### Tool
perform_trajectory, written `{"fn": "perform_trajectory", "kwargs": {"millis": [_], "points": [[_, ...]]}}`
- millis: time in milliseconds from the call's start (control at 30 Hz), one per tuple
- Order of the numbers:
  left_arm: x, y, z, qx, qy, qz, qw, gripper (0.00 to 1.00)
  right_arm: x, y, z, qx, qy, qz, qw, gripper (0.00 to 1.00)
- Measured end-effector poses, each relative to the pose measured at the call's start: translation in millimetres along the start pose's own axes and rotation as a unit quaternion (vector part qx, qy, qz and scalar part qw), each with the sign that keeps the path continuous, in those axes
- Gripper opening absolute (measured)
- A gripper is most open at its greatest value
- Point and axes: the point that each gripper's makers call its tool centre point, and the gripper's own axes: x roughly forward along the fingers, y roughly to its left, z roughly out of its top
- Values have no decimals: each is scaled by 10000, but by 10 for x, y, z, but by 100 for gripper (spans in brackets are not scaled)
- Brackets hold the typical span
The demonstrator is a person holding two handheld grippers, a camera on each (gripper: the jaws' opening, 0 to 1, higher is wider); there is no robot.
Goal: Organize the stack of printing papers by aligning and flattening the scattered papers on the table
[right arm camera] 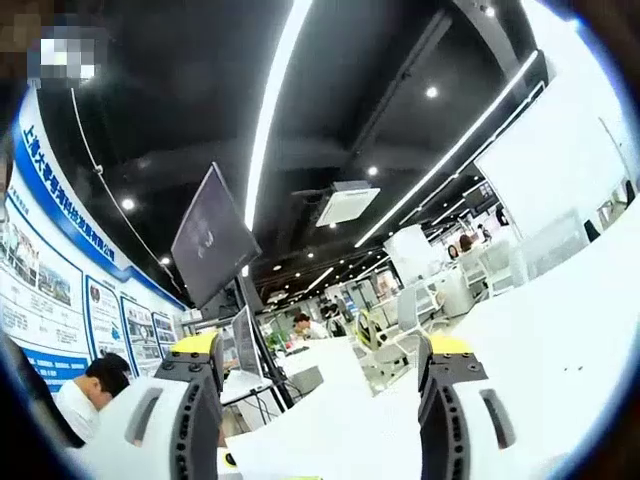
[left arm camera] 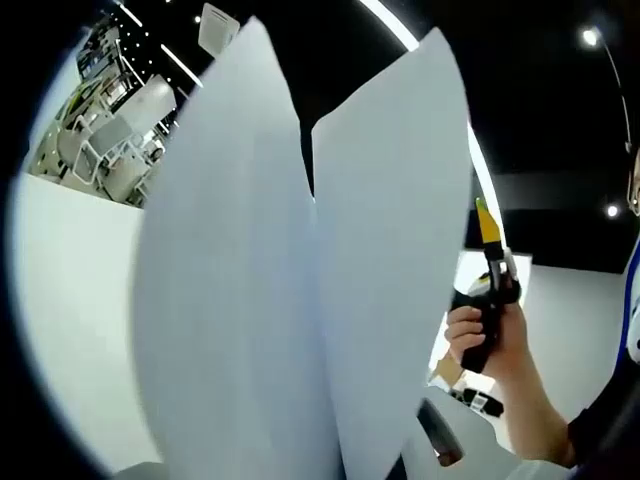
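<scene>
Two white printing papers (left arm camera: 300,290) stand upright close to the lens in the left gripper view, overlapping and fanned apart at the top. They rise from the bottom, where my left gripper's jaws are hidden behind them. To their right a hand holds my right gripper (left arm camera: 490,265), yellow-tipped and apart from the sheets. In the right gripper view, my right gripper (right arm camera: 322,345) points upward with its jaws wide apart and nothing between them. A white sheet (right arm camera: 330,440) lies low between the jaws.
A white table surface (right arm camera: 560,340) stretches to the right. A dark monitor (right arm camera: 212,235) hangs overhead, and a person (right arm camera: 95,385) sits at the left by a poster wall. Desks and chairs (right arm camera: 400,320) fill the background. The person's forearm (left arm camera: 530,410) is at lower right.
</scene>
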Motion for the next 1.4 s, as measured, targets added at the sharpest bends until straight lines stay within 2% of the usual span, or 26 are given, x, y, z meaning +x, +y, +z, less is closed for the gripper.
{"fn": "perform_trajectory", "kwargs": {"millis": [400, 933, 1400], "points": [[-2, -4, -7, -8, 2, 15, 10000, 6, -37, -88, 43, -343, 166, -346, 9987, 90], [-8, -6, 1, -40, -6, 27, 10000, 6, -130, -73, 98, -552, 279, -451, 9971, 90], [-8, -4, -12, -11, 4, 35, 10000, 6, -396, -91, 137, -598, 367, -649, 9954, 90]]}}
